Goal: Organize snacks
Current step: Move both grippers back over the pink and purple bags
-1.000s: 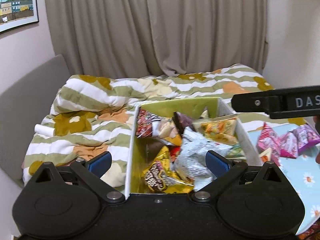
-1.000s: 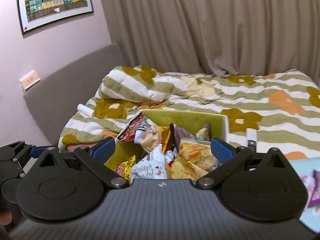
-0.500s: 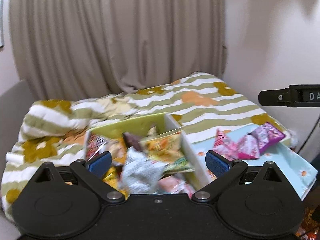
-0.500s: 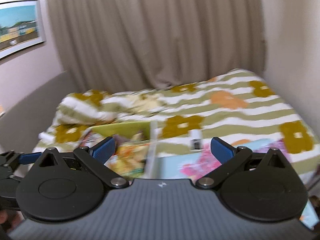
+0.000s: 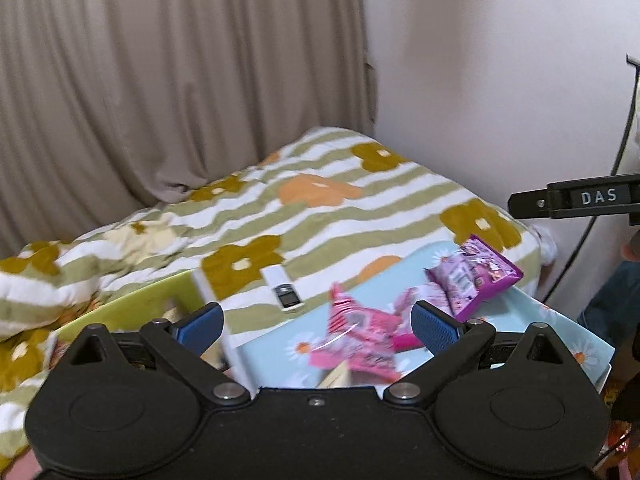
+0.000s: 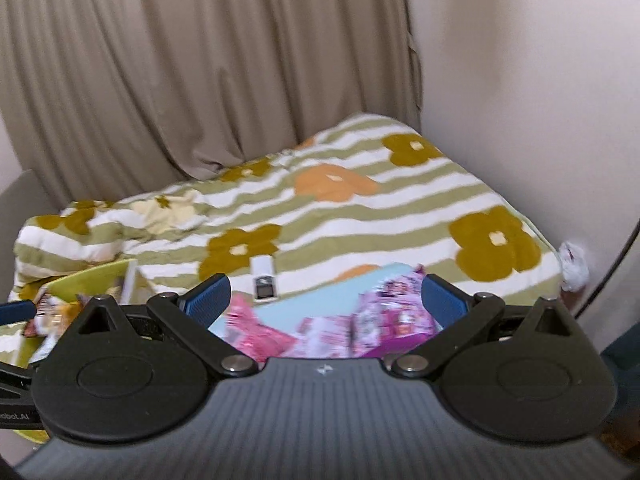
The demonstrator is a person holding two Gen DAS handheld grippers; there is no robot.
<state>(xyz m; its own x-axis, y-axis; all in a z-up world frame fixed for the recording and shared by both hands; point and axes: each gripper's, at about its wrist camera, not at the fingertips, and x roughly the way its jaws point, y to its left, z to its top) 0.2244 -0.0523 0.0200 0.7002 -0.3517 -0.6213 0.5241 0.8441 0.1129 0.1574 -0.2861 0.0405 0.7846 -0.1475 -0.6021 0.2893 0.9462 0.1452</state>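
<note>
Pink snack packets (image 5: 356,344) and a purple packet (image 5: 476,276) lie on a light blue daisy-print tray (image 5: 560,328) on the bed. They also show in the right wrist view, the pink packets (image 6: 260,332) and the purple packet (image 6: 388,312). A green box (image 5: 132,308) with mixed snacks stands to the left, also in the right wrist view (image 6: 96,280). My left gripper (image 5: 316,324) is open and empty above the tray's left part. My right gripper (image 6: 324,300) is open and empty above the tray.
A striped flowered blanket (image 5: 320,208) covers the bed. A small white device (image 5: 284,288) lies on it between box and tray. Beige curtains (image 6: 200,72) hang behind, a white wall (image 5: 500,80) stands at right with a cable (image 5: 624,136). A crumpled paper (image 6: 574,266) lies by the wall.
Both grippers have swung right, from over the green snack box to over the blue tray with pink and purple packets. Both stay open and empty.
</note>
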